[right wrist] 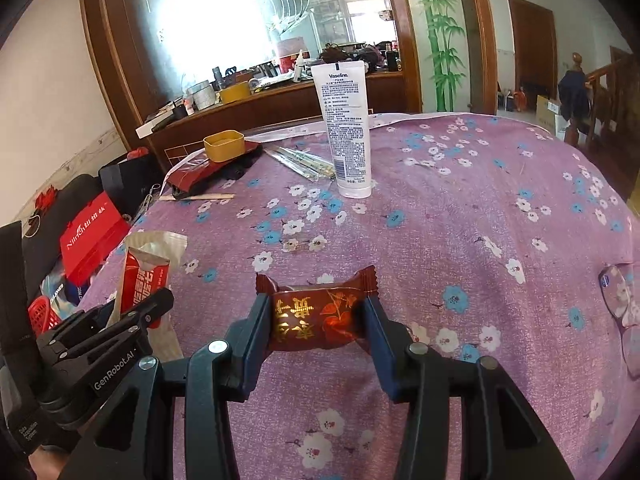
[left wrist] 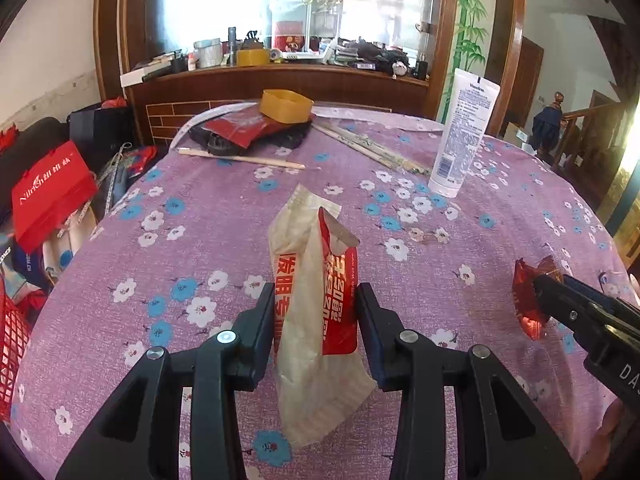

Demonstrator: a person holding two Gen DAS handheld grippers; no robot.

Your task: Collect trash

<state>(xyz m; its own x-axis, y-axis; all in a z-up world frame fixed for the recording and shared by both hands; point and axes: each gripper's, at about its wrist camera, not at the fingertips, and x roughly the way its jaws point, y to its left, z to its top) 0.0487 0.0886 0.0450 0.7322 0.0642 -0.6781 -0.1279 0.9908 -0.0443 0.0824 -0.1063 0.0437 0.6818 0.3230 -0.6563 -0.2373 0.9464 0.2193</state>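
Note:
My left gripper point(left wrist: 316, 304) is shut on a crumpled white and red paper wrapper point(left wrist: 312, 300), which stands up between its pads above the purple flowered tablecloth point(left wrist: 200, 208). The same wrapper point(right wrist: 146, 276) shows at the left of the right wrist view, with the left gripper point(right wrist: 136, 316) on it. My right gripper point(right wrist: 318, 314) is shut on a dark red candy packet point(right wrist: 316, 316) with gold print, held crosswise between the pads. In the left wrist view that packet point(left wrist: 528, 300) sits at the far right in the right gripper's fingers point(left wrist: 560, 292).
A white lotion tube point(right wrist: 346, 128) stands upright mid-table. At the far edge lie chopsticks point(left wrist: 372, 148), a wooden stick point(left wrist: 240, 159), a red packet point(left wrist: 236, 128) and a yellow box point(left wrist: 286, 106). A red bag point(left wrist: 48, 196) and a red basket point(left wrist: 12, 344) are off the table's left. Glasses point(right wrist: 618, 292) lie at right.

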